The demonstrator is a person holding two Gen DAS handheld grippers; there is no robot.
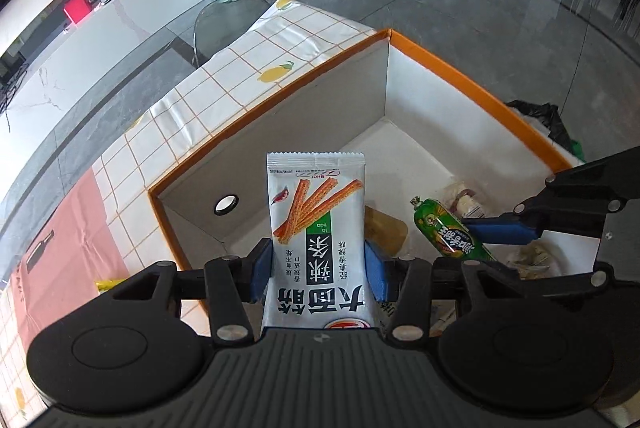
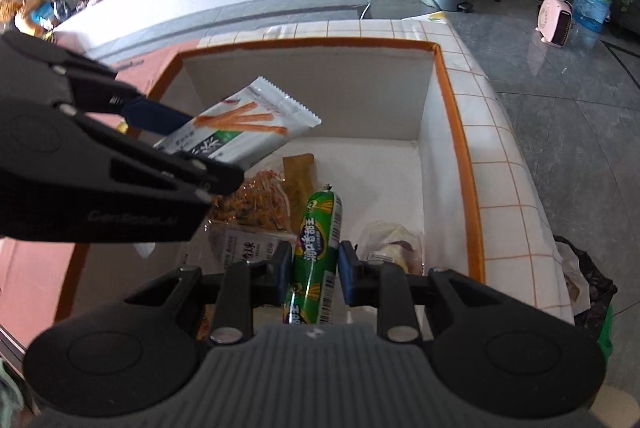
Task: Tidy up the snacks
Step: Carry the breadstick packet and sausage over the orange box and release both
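Two grippers are busy here, and each one has a snack. The left gripper (image 1: 316, 270) squeezes a white snack packet (image 1: 316, 240) between its two blue pads (image 1: 260, 270). The packet sits right in the middle of the jaws, with one pad pressed on each side edge. Its zigzag top sticks out past the fingertips, and its bottom end reaches back toward the camera. The pictures of orange sticks on it face the camera. The packet hangs in the air over the box (image 1: 472, 75), near the box's front corner.

The right gripper (image 2: 314, 270) has its jaws clamped on a green sausage (image 2: 316, 252). The sausage lies long-ways between the fingers, pointing away from the camera. Its far end pokes out past the tips, and its near end runs back under the gripper. It is held above the other snacks in the box.

The box is white inside with an orange rim. On its floor lie a bag of orange crunchy bits (image 2: 256, 199), a yellow-brown packet (image 2: 298, 175), and a clear wrapped snack (image 2: 394, 242). The box sits on a checked cloth with lemons (image 1: 256, 63).
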